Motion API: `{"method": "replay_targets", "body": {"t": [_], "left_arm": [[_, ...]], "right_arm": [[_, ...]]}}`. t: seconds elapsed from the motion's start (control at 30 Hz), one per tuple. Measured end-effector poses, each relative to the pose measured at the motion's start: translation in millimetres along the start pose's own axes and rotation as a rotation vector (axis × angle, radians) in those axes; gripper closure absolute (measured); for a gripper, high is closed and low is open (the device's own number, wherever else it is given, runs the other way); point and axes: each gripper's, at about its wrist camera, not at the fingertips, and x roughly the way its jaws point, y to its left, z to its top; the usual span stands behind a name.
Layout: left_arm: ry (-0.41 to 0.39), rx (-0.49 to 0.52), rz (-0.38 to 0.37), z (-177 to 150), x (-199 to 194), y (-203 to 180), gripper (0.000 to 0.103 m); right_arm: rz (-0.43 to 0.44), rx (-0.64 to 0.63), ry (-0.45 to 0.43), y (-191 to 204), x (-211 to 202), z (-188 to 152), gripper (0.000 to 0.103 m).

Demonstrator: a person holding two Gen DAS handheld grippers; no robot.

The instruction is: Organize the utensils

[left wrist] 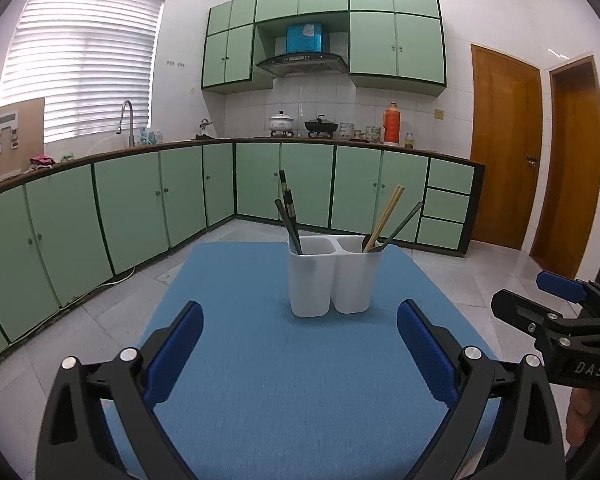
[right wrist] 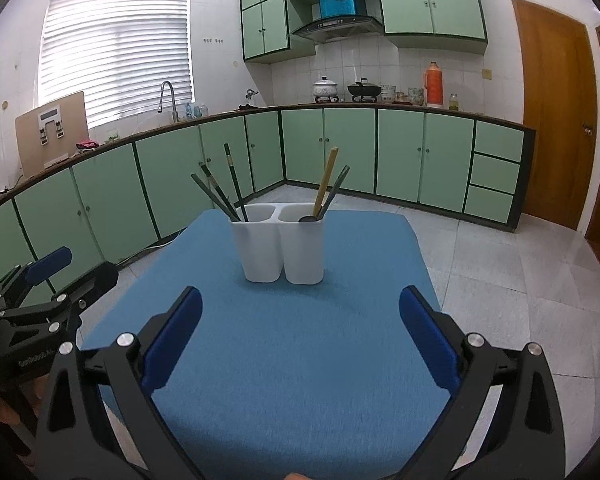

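Note:
A white two-compartment utensil holder (left wrist: 330, 280) (right wrist: 278, 246) stands upright near the far end of the blue mat (left wrist: 300, 360) (right wrist: 300, 340). Dark chopsticks (left wrist: 289, 216) (right wrist: 220, 196) lean in its left compartment. Its right compartment holds wooden chopsticks (left wrist: 388, 214) (right wrist: 327, 178), a dark-handled utensil (left wrist: 404, 222) (right wrist: 336, 190) and a spoon bowl (right wrist: 310, 219). My left gripper (left wrist: 300, 352) is open, well short of the holder, with nothing between its fingers. My right gripper (right wrist: 300, 340) is open too, equally far back and empty. Each gripper shows at the edge of the other's view.
The mat covers a small table with tiled floor (right wrist: 520, 280) around it. Green base cabinets (left wrist: 140, 208) under a worktop run along the left and back walls. Wooden doors (left wrist: 504, 148) stand at the right. Pots and a red flask (left wrist: 392, 123) sit on the far counter.

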Motion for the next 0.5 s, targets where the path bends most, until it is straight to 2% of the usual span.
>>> {"method": "replay_targets", "body": {"t": [0.5], "left_arm": [[-0.004, -0.006, -0.001, 2.3, -2.6, 4.4, 0.008]], "right_arm": [[0.010, -0.010, 0.002, 2.8, 0.8, 0.1, 0.007]]}}
